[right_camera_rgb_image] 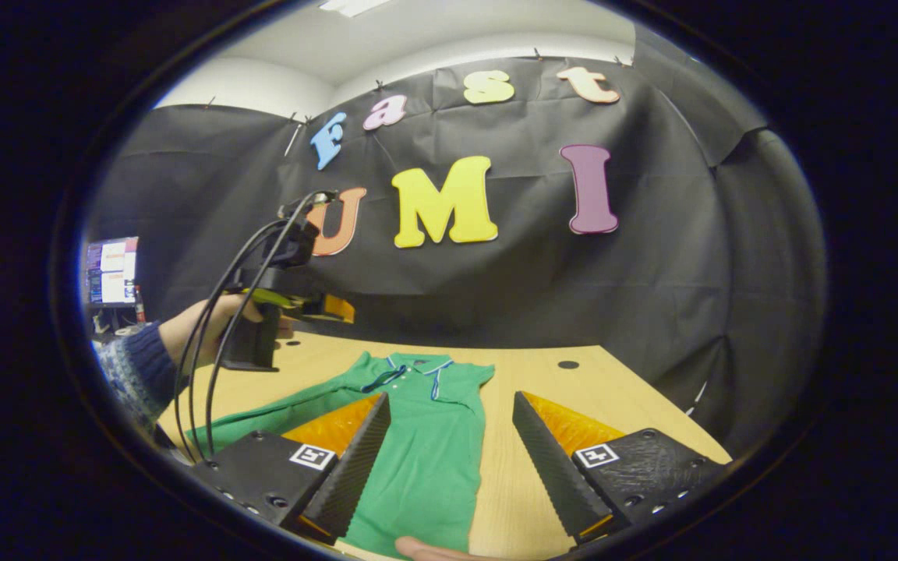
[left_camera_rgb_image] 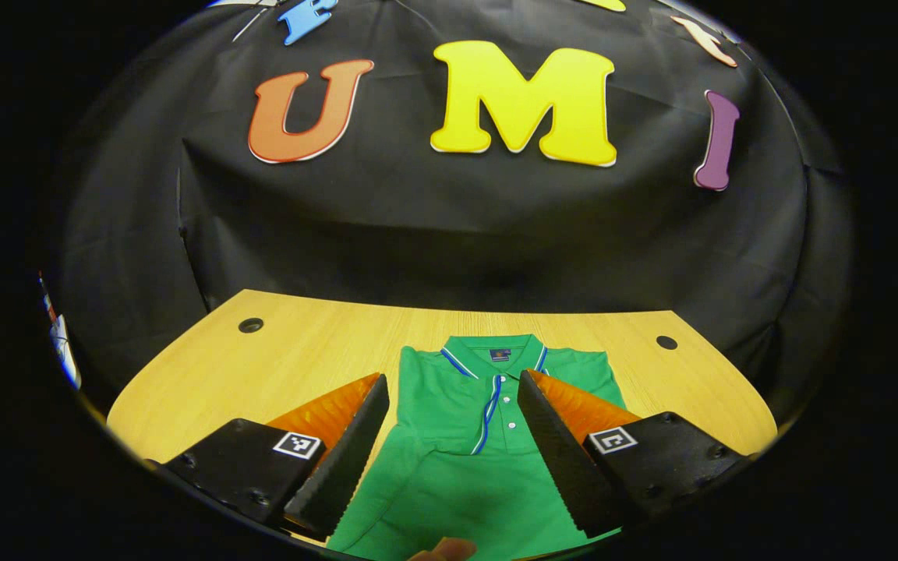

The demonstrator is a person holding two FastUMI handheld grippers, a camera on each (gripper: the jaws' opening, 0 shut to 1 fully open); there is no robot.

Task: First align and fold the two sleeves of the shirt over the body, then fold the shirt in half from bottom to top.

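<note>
The green polo shirt [left_camera_rgb_image: 464, 436] is seen lying flat on the wooden bench [left_camera_rgb_image: 207, 374], face up, with its collar toward the far edge and its hem toward the near edge. In the right gripper view the shirt's right side looks already narrowed, with a straight edge running down the body, so that sleeve is judged to be folded in; certainty is not possible from this angle. On the other side a long strip of green fabric [right_camera_rgb_image: 277, 413] is seen stretching out toward the bench's left edge, so that sleeve is judged not yet folded over the body. The bottom-to-top fold has not been made, since the whole length of the shirt is laid out.

The left gripper [left_camera_rgb_image: 453, 389] is held above the shirt's middle with its jaws spread wide and nothing between them. The right gripper [right_camera_rgb_image: 449, 413] is held over the shirt's right edge, its jaws likewise released and empty. In the right gripper view the left gripper is seen farther off, raised above the bench near the far left corner, gripped by a hand [right_camera_rgb_image: 207, 323] in a dark knitted sleeve [right_camera_rgb_image: 133, 366], with cables [right_camera_rgb_image: 219, 312] trailing from it.

Two round holes are seen in the bench near the far corners [left_camera_rgb_image: 250, 325]. A fingertip [left_camera_rgb_image: 443, 550] shows at the near edge. Nothing is seen lying on the shirt or blocking it; the trailing cables are judged the only likely hindrance.
</note>
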